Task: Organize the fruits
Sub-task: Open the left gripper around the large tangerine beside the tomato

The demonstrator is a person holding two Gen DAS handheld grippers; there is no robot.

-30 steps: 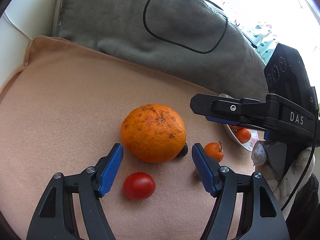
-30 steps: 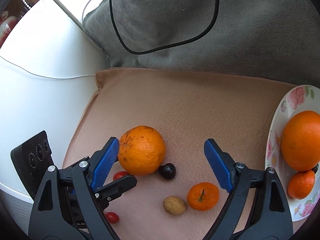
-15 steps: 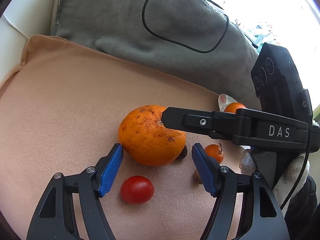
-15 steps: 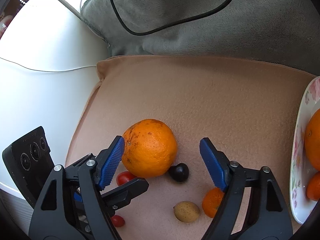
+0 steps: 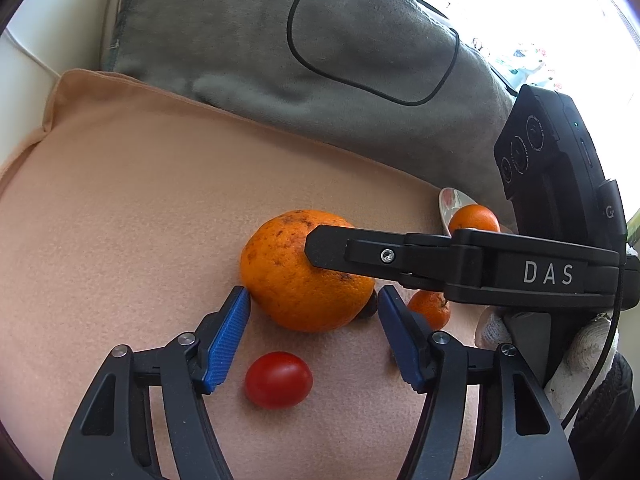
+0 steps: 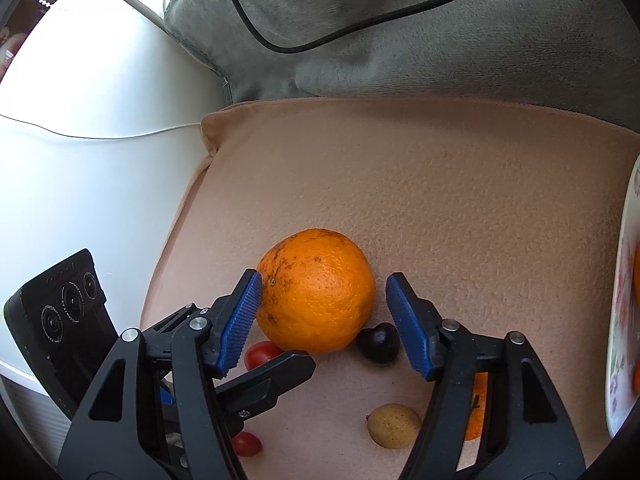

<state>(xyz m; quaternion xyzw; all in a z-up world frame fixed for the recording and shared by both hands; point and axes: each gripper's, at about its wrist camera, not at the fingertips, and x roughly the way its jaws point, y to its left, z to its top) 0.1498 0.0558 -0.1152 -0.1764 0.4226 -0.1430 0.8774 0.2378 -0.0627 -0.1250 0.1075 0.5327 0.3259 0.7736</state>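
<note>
Straddling the large orange [image 6: 316, 292] on the peach blanket [image 6: 460, 184], our right gripper [image 6: 322, 322] has its blue pads spread wide, the left pad touching or almost touching the peel and the right pad standing clear of it, so nothing is clamped; we see the same orange in the left wrist view [image 5: 304, 272], with the right tool's black finger crossing over its top. Our left gripper [image 5: 314, 334] hangs just short of the orange with its jaws also released, a cherry tomato [image 5: 279, 379] lying between its fingers; a small dark fruit [image 6: 378, 342], perhaps a plum, sits against the orange; a tangerine [image 5: 430, 308] lies beside that; a yellowish round fruit [image 6: 394, 425] rests nearer the right wrist camera; a second tomato [image 6: 246, 443] shows under the right tool. At the right edge the floral plate [image 6: 620, 320] holds more oranges; behind everything lies a grey cushion [image 5: 280, 40] with a black cable [image 5: 294, 46] looped on it.
</note>
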